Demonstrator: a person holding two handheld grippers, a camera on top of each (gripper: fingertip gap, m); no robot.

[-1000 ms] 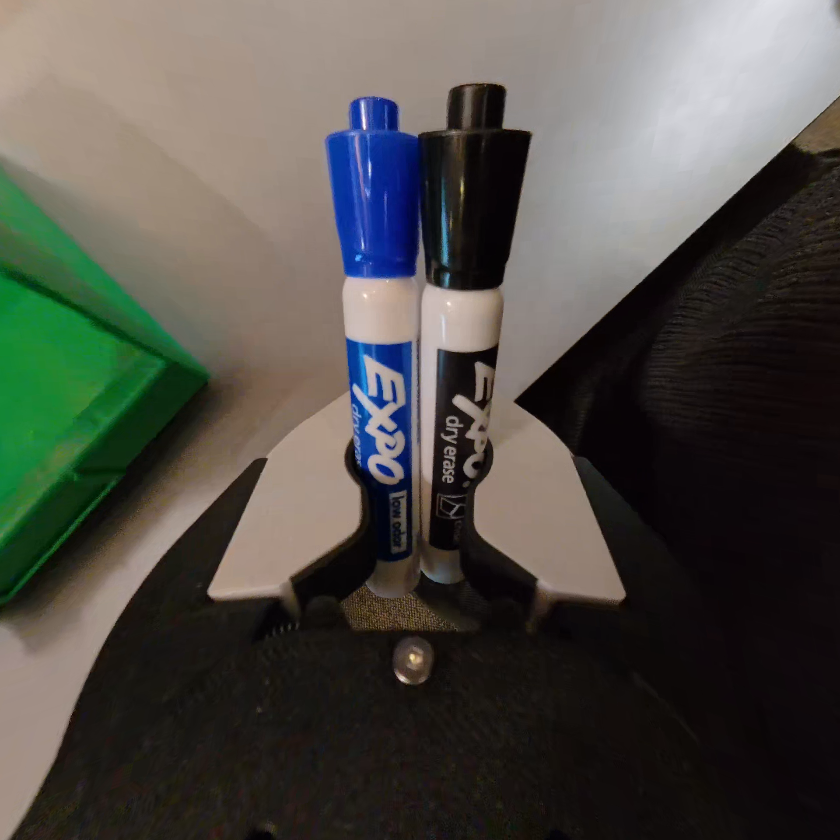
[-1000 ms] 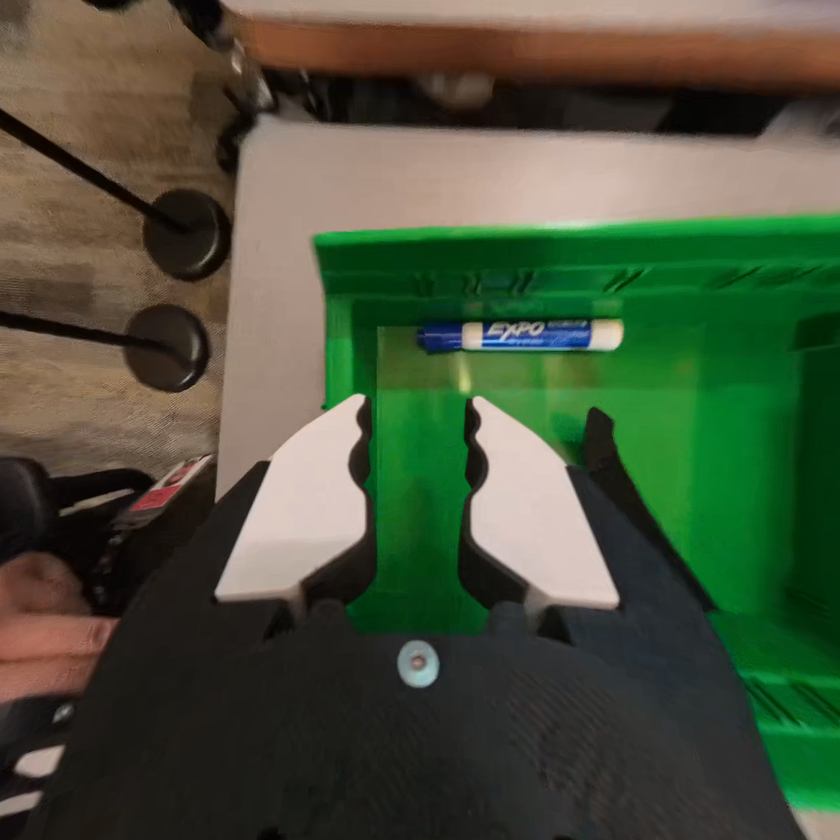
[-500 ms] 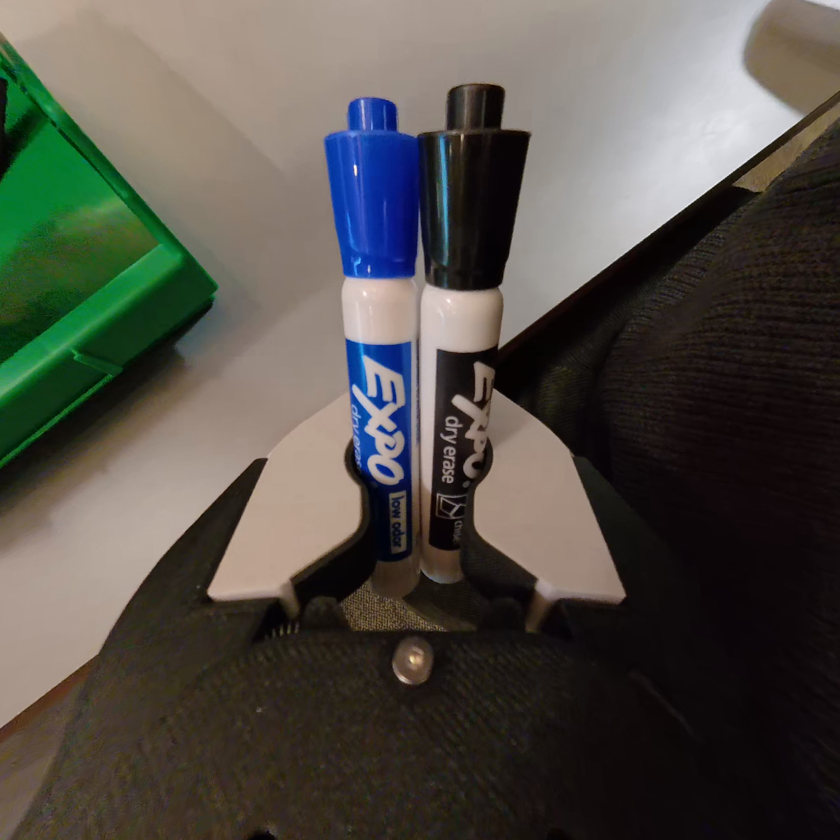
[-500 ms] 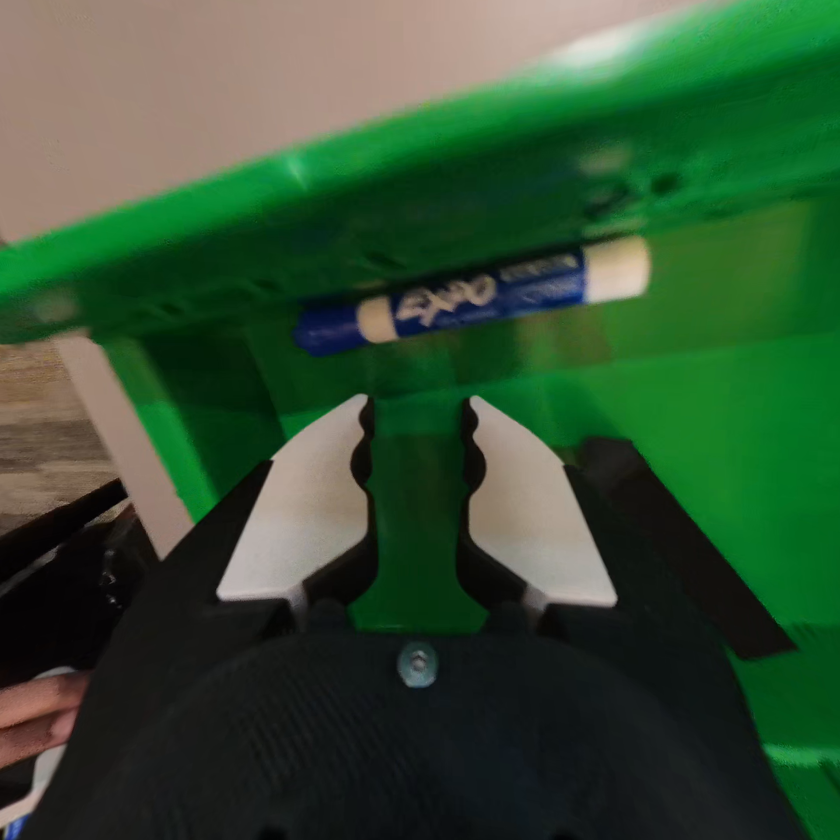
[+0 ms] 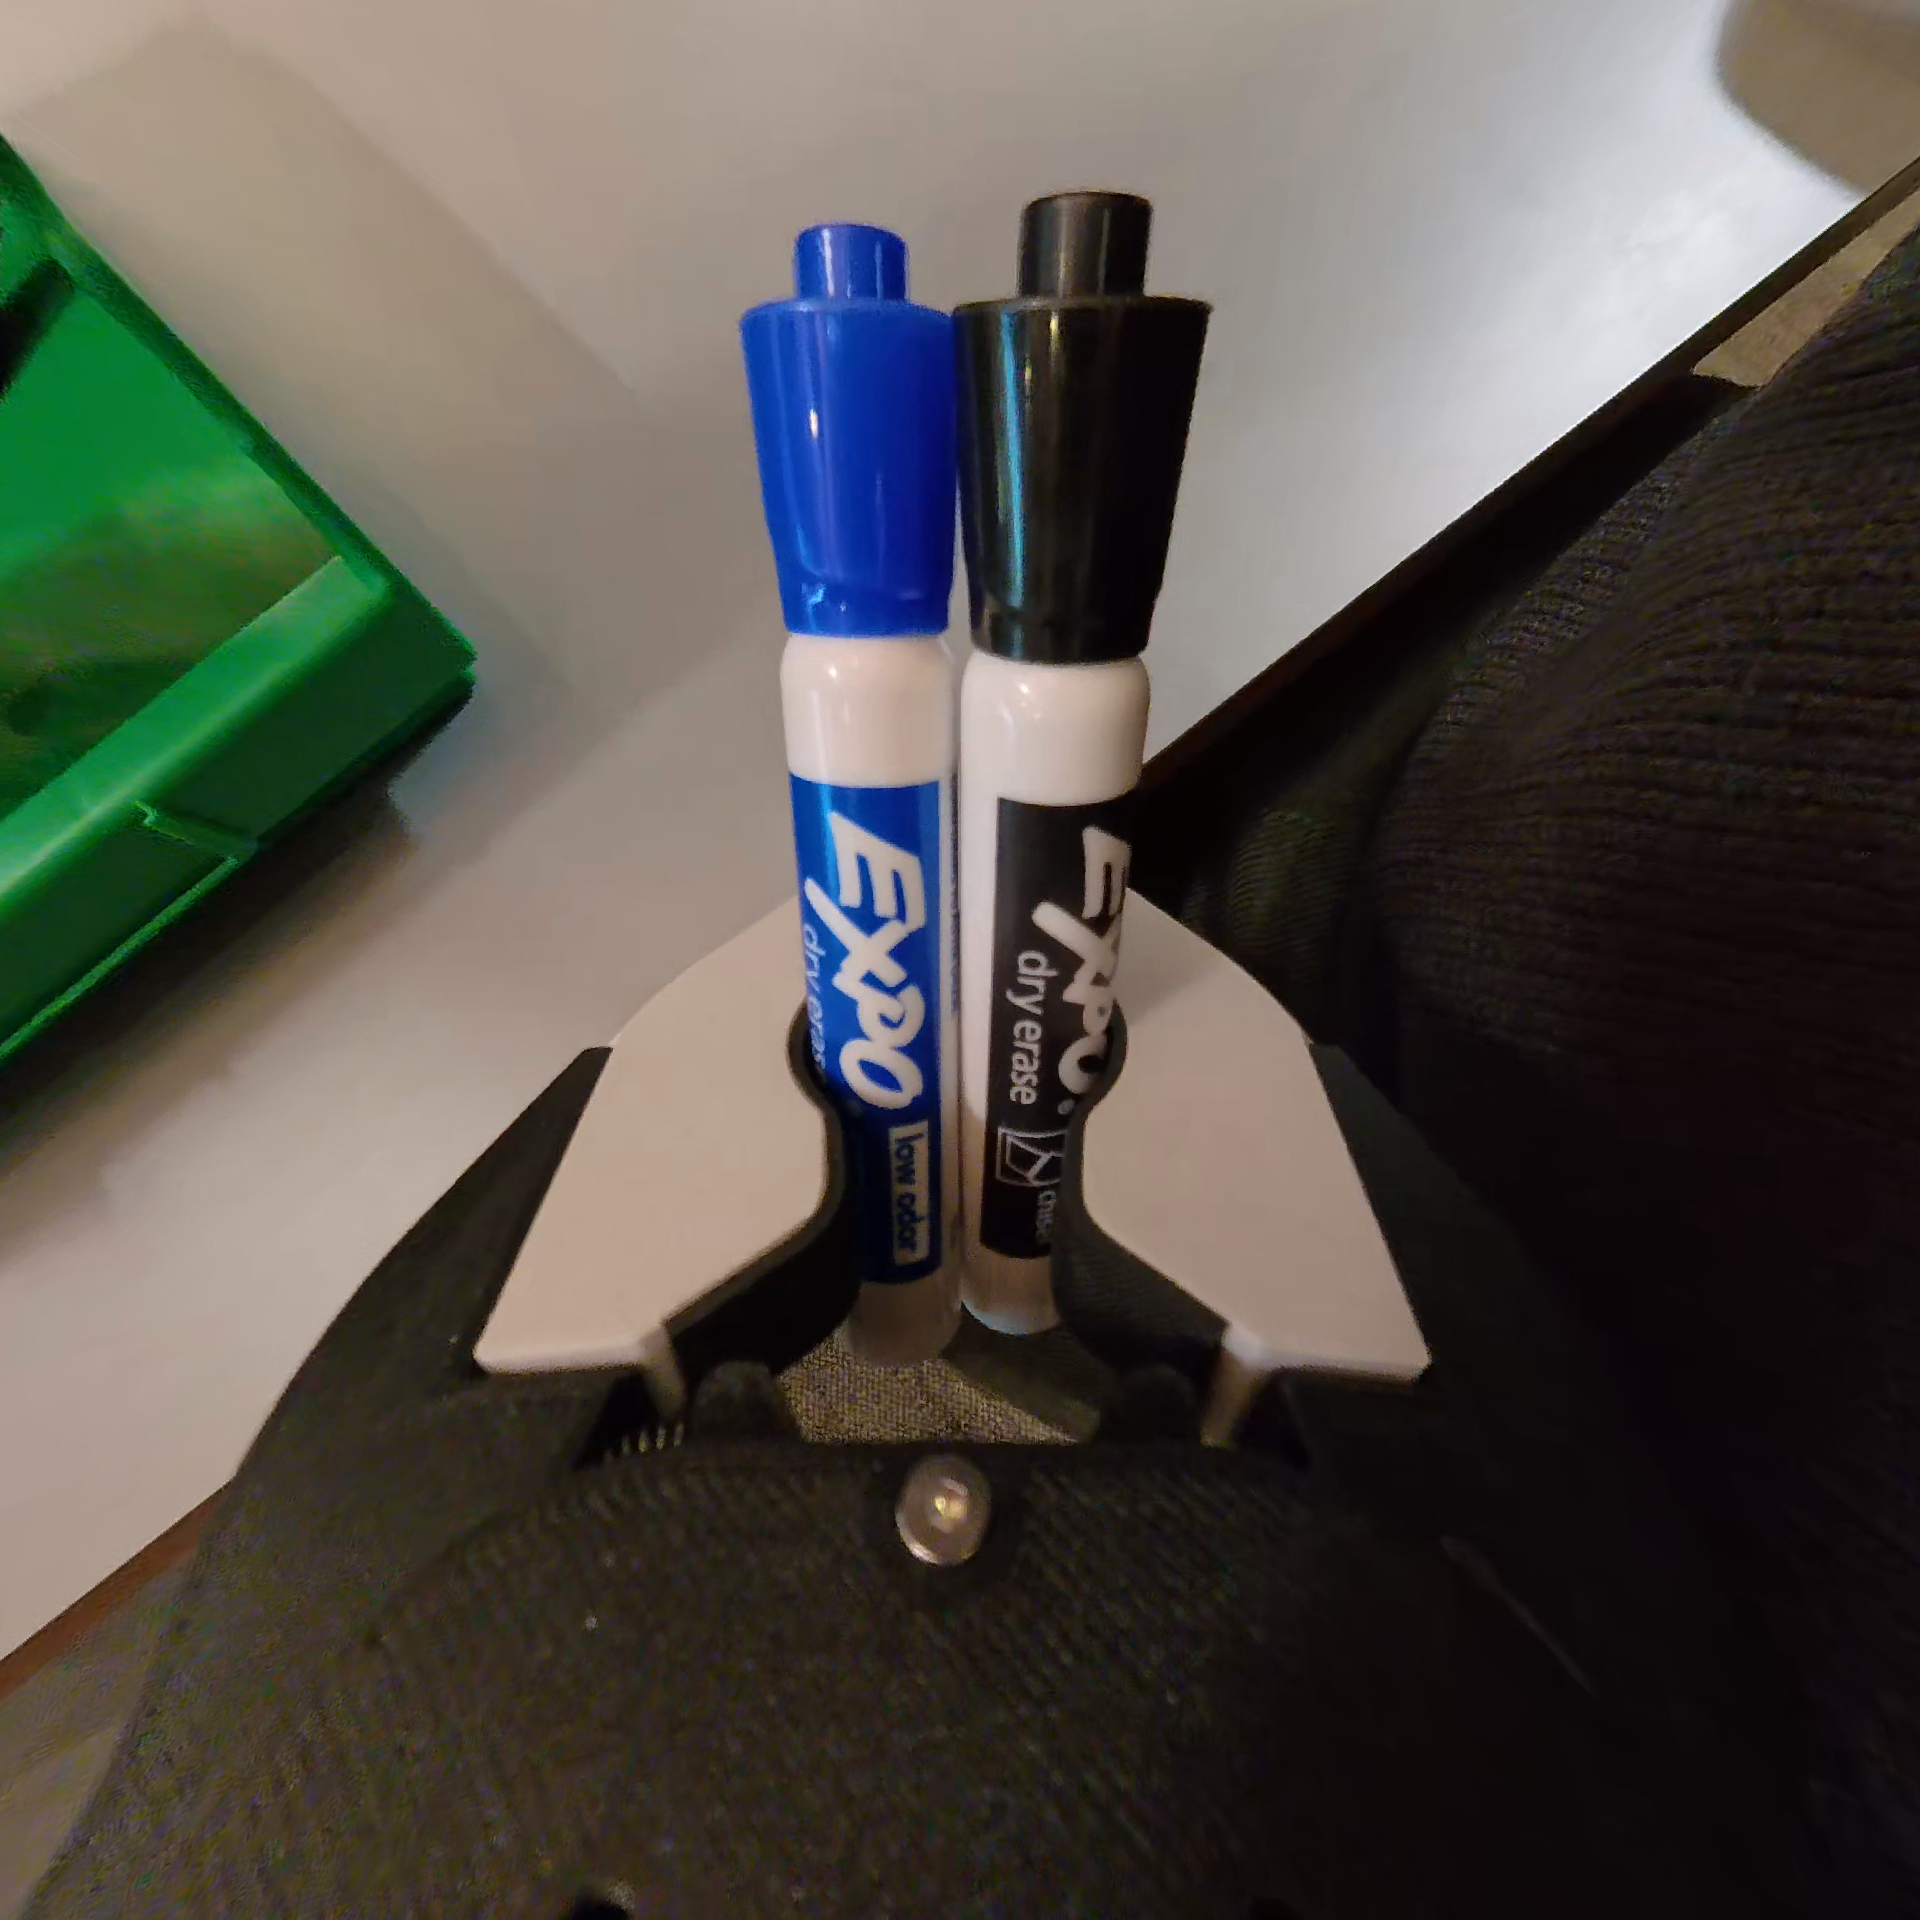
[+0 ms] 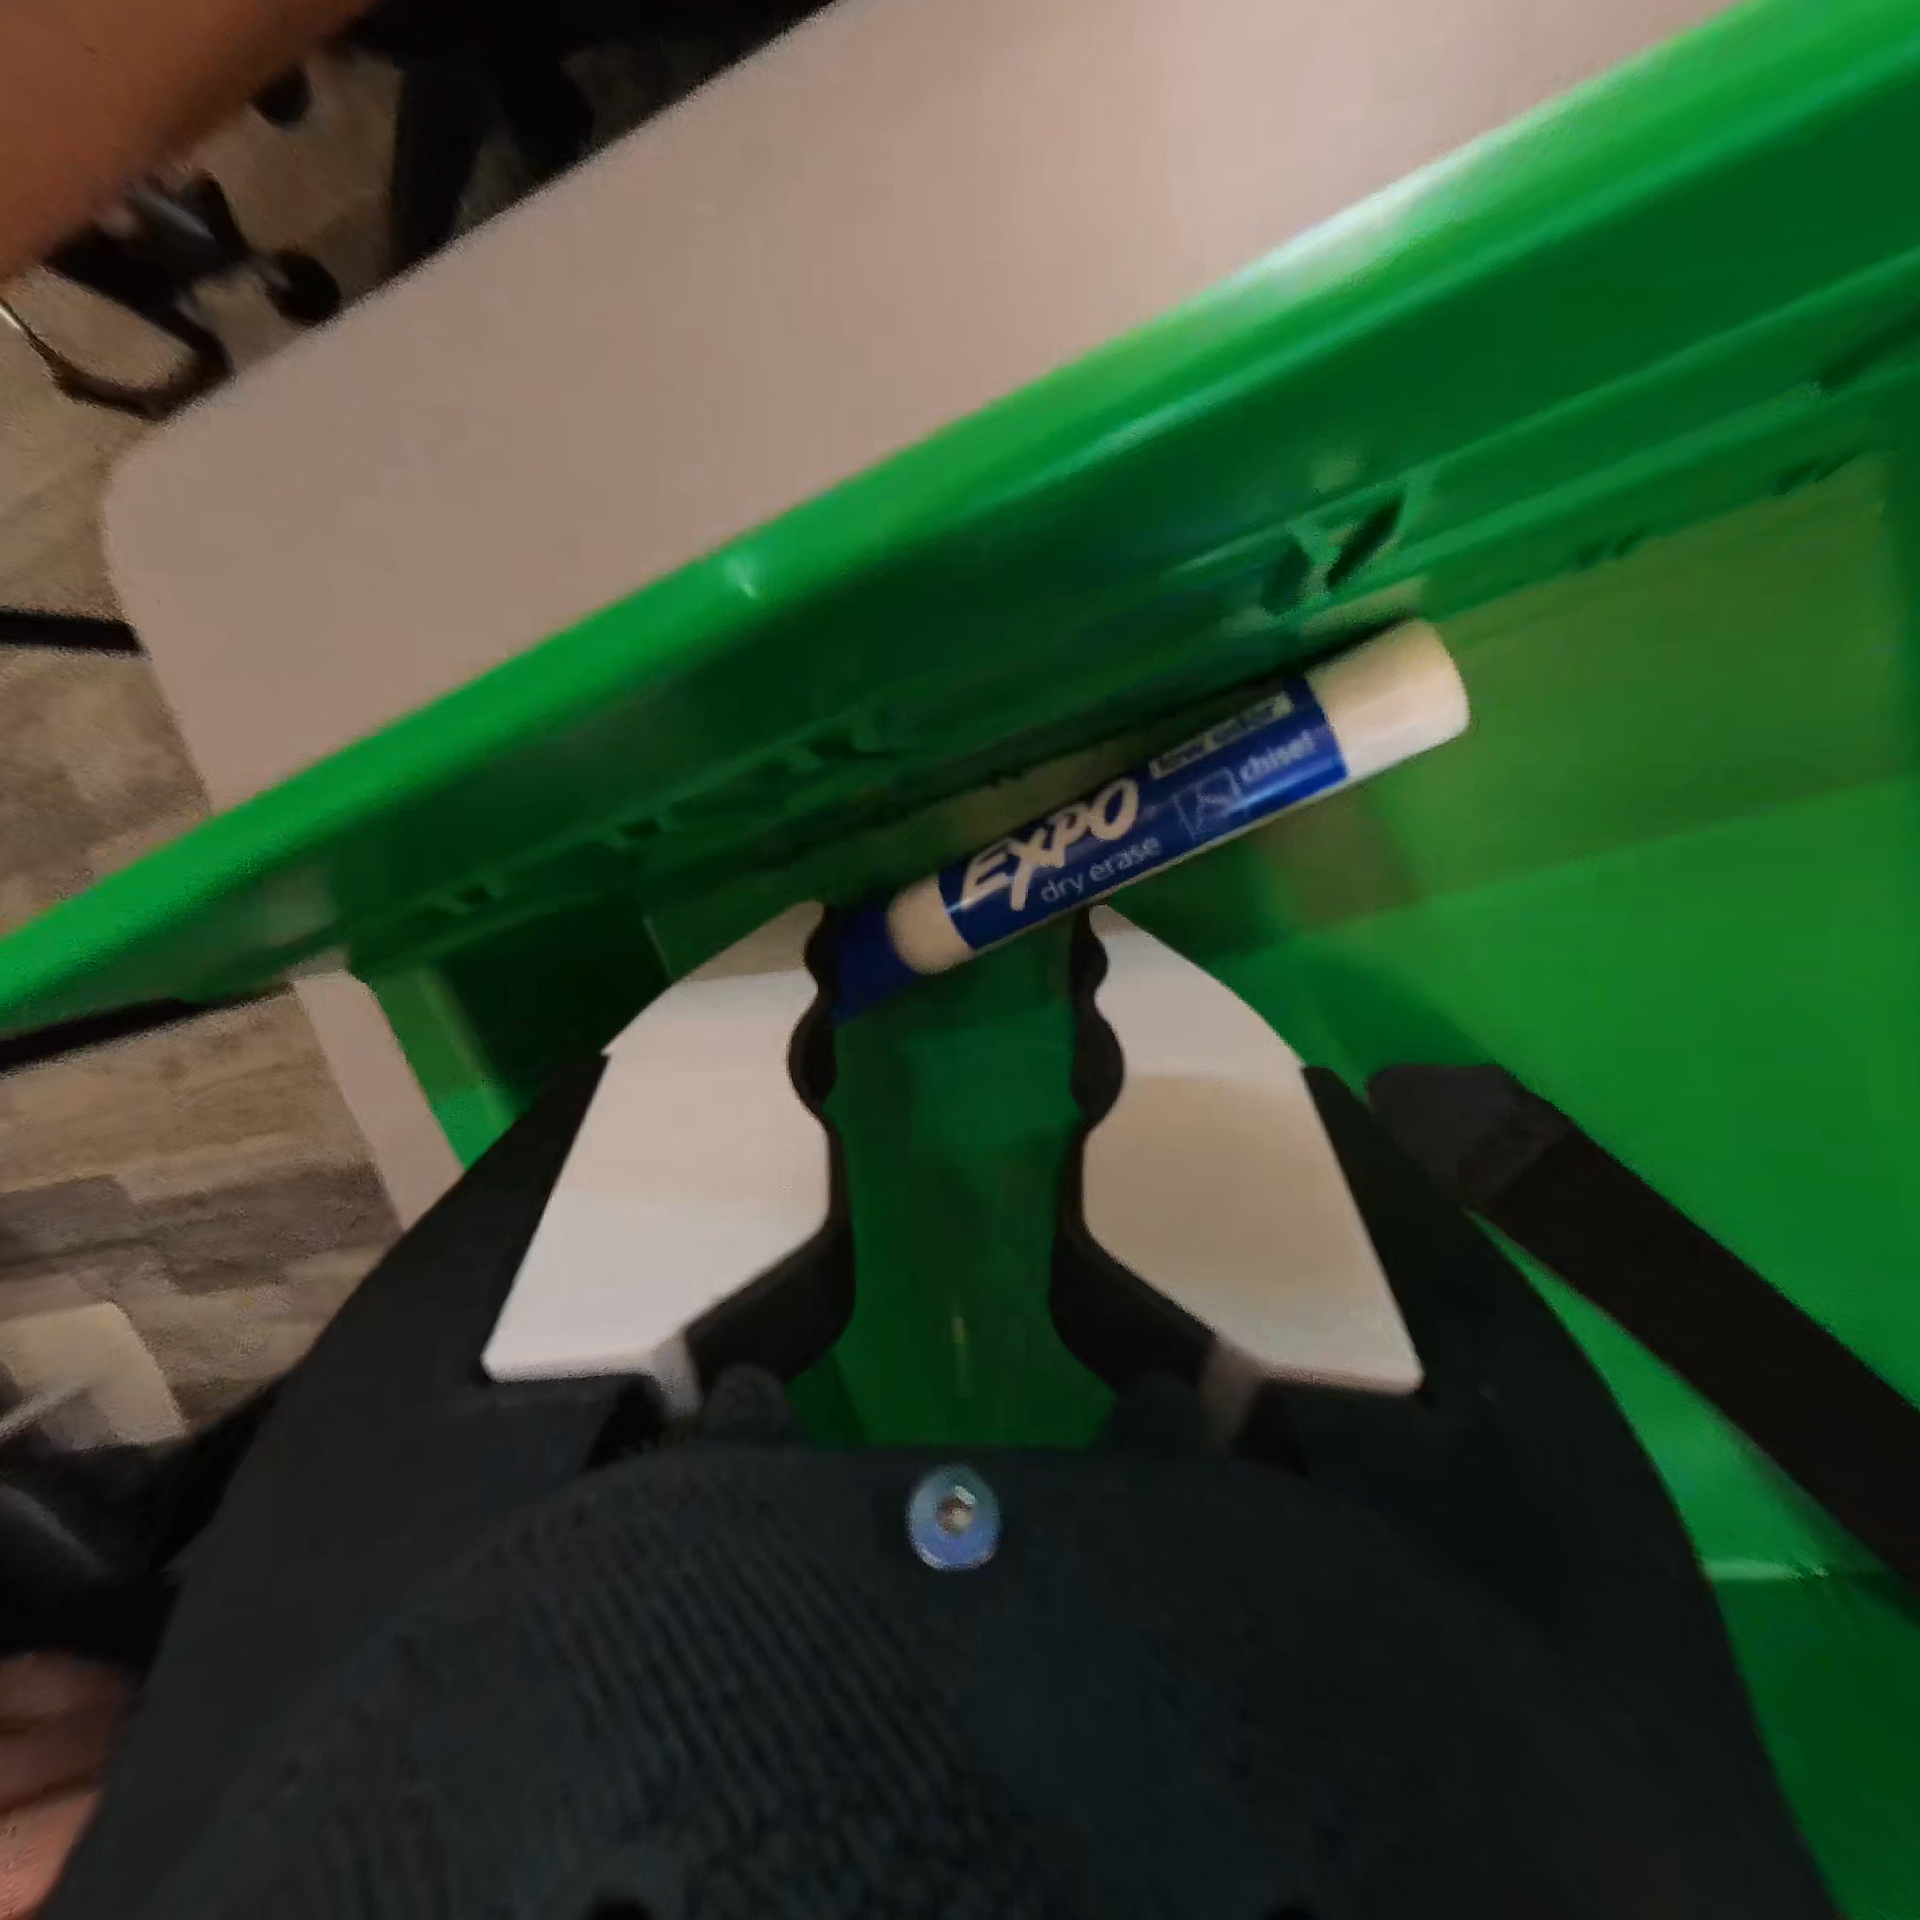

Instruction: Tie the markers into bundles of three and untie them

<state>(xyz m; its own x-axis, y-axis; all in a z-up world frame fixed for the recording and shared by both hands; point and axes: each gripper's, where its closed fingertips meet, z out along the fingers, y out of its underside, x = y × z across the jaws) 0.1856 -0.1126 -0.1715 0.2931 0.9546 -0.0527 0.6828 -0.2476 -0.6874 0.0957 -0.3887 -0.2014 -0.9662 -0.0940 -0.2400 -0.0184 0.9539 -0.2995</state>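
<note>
My left gripper is shut on two markers held side by side, caps pointing away: a blue marker on the left and a black marker on the right. It hovers over the white table, right of the green bin. My right gripper is open inside the green bin. Its fingertips reach the capped end of a third, blue marker lying against the bin's far wall. The jaws stand apart and do not close on it.
A dark knitted sleeve or garment fills the right of the left wrist view, past the table's edge. In the right wrist view, grey floor and dark stands lie beyond the table's left edge. Part of a hand shows at the lower left. About 30 cm separates my left fingertips from my right.
My right gripper has dropped into the bin and moved forward until its tips reach the blue marker. My left gripper, still holding both markers, has drifted a little away from the bin.
</note>
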